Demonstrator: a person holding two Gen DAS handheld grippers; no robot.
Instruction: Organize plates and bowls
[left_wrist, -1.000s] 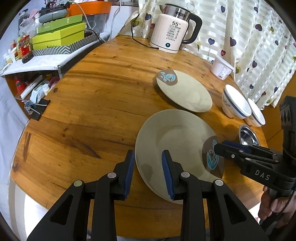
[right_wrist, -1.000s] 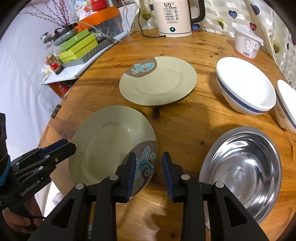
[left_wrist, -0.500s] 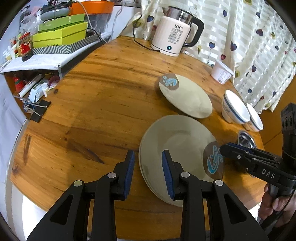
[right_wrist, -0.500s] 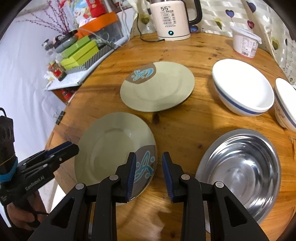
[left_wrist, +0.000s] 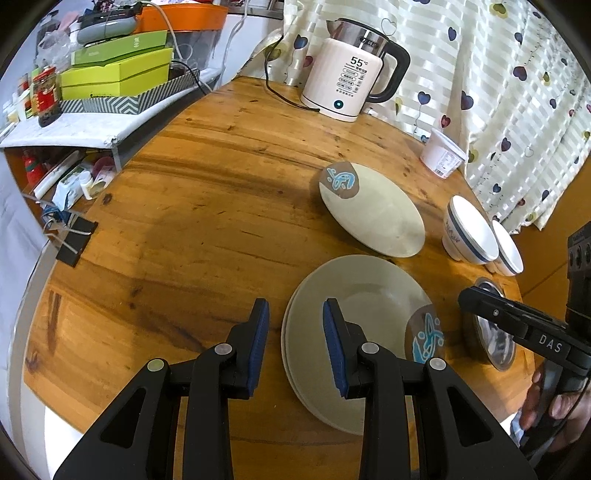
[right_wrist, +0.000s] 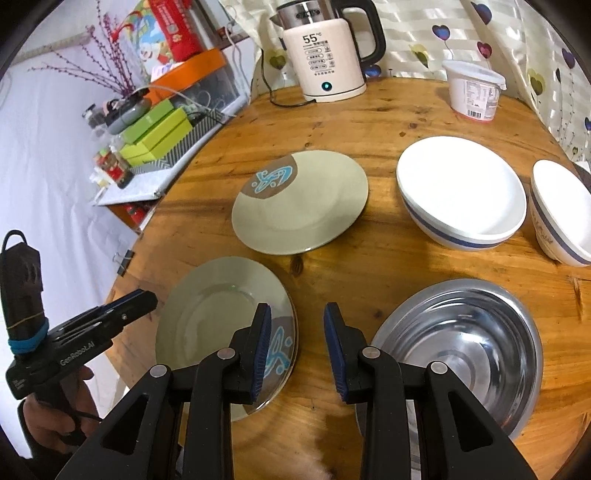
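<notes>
Status: partly done, by my reading. Working left to right across the surface (left_wrist: 184, 240):

Your left gripper (left_wrist: 295, 310) hovers above the near left rim of the plate stack (left_wrist: 354, 295). Its fingers are part open and hold nothing.

The stack lies flat near the front edge. A second rim shows under its left side, so it looks like two plates already nested: pale grey-green, glossy, with a brown patch and blue motif at the right rim.

The single plate (left_wrist: 373, 214) has the same pattern and sits flat just behind the stack, apart from it. It is not yet stacked.

The large white bowl (left_wrist: 469, 232) and small white bowl (left_wrist: 508, 251) are both blue-banded and upright. They stand side by side near the curtain, not nested.

The steel bowl (right_wrist: 458, 350) is shiny and empty, and stands alone just right of the stack.

Your right gripper (right_wrist: 297, 314) hangs over the gap between the stack and the steel bowl. Its jaws have just been opening a little — only bare wood shows between the fingers, and nothing is gripped.

Remaining, as I judge it — add the single plate to the stack, then nest the bowls.
</notes>
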